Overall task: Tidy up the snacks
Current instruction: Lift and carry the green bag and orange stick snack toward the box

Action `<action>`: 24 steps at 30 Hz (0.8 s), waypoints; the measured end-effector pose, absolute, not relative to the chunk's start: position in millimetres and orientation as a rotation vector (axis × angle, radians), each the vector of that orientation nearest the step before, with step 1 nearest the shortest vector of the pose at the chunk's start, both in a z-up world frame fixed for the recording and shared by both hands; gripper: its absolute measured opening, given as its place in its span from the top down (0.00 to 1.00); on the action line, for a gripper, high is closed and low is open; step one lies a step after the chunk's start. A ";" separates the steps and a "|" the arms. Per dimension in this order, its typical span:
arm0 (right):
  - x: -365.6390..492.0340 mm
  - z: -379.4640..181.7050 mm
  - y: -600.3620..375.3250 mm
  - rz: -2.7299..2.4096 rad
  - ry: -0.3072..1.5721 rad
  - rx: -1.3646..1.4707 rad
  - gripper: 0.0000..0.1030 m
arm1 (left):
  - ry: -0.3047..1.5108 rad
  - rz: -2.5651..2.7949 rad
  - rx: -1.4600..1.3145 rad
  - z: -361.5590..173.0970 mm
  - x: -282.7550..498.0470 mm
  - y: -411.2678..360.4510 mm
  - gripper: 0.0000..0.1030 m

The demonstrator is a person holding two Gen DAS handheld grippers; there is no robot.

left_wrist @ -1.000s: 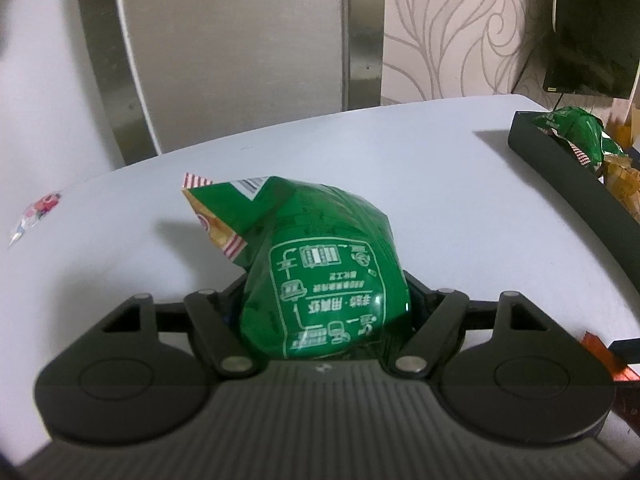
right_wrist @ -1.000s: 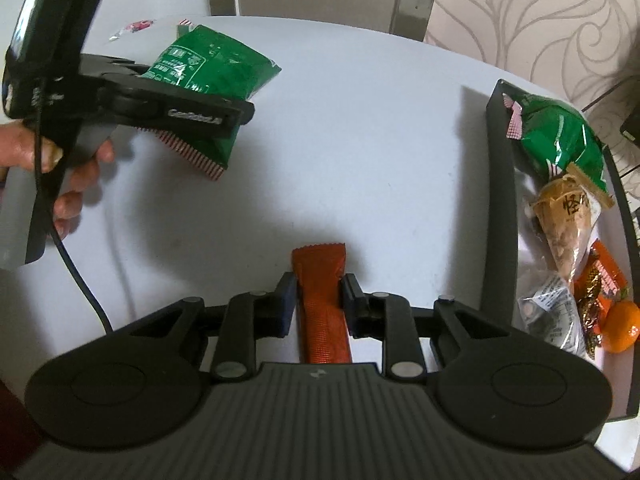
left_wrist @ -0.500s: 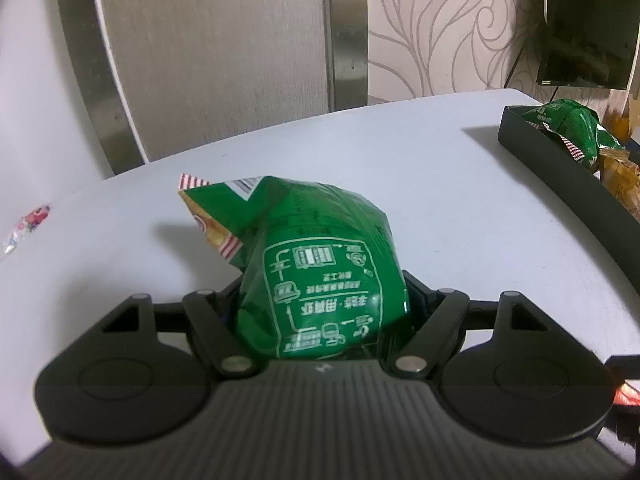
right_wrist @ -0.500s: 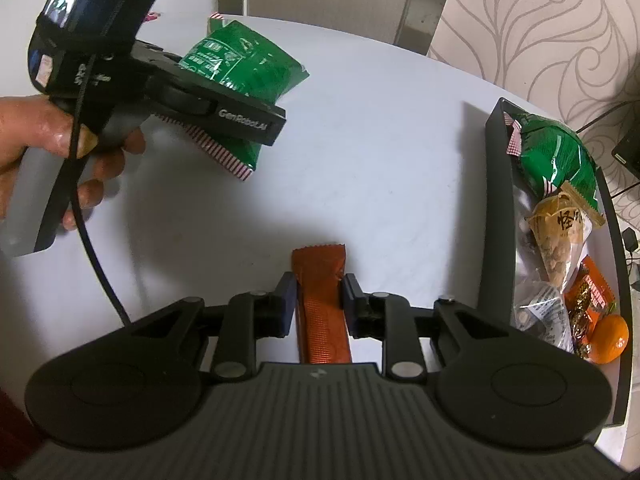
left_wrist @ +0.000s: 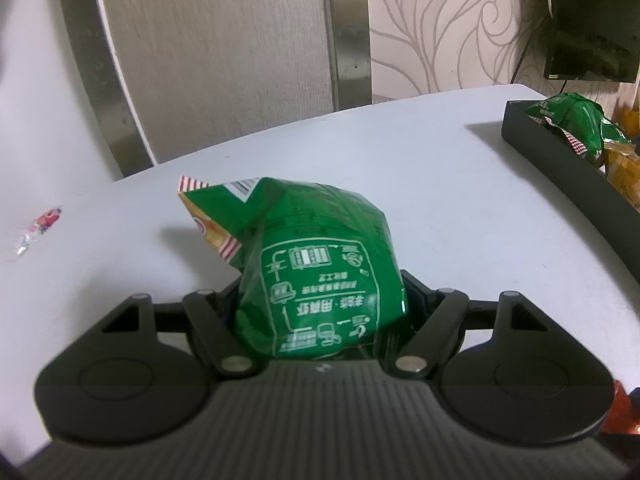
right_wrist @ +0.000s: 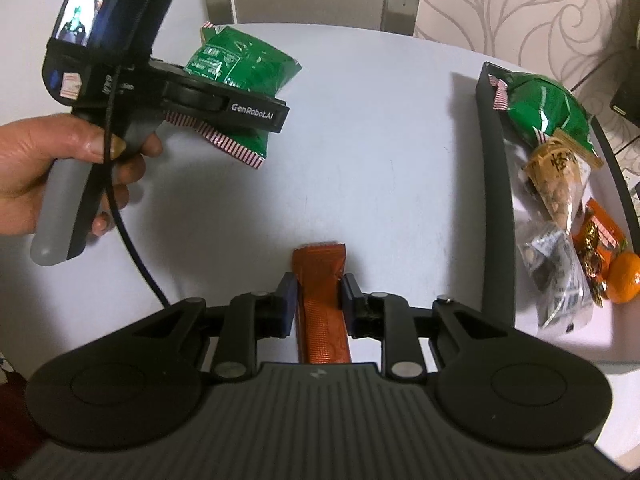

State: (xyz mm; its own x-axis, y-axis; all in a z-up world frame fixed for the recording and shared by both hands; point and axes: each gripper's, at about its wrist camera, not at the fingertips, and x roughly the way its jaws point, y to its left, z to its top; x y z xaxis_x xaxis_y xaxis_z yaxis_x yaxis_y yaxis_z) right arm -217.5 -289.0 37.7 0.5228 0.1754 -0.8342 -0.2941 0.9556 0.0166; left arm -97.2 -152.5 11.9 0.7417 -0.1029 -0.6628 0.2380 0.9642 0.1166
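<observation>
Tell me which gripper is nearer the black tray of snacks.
Right. The right gripper, jaws shut on the orange bar, sits just left of the black tray. The left gripper, holding the green bag, hangs far across the table.

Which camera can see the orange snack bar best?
The right wrist view: the orange snack bar sits centered, clamped in the right gripper. The left wrist view shows only a blurry orange-red sliver at its bottom right edge, likely that bar.

White table [left_wrist: 460, 208], patterned wallpaper [left_wrist: 448, 24] behind it, a black monitor [left_wrist: 592, 20] at right
</observation>
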 end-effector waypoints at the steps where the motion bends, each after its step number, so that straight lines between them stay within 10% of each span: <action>1: -218.9 39.1 -290.3 0.280 0.979 -0.124 0.73 | 0.711 -0.188 0.201 11.8 -97.5 -152.5 0.26; 24: -234.4 49.0 -310.8 0.281 0.928 -0.060 0.73 | 0.638 -0.191 0.191 34.5 -142.8 -136.9 0.38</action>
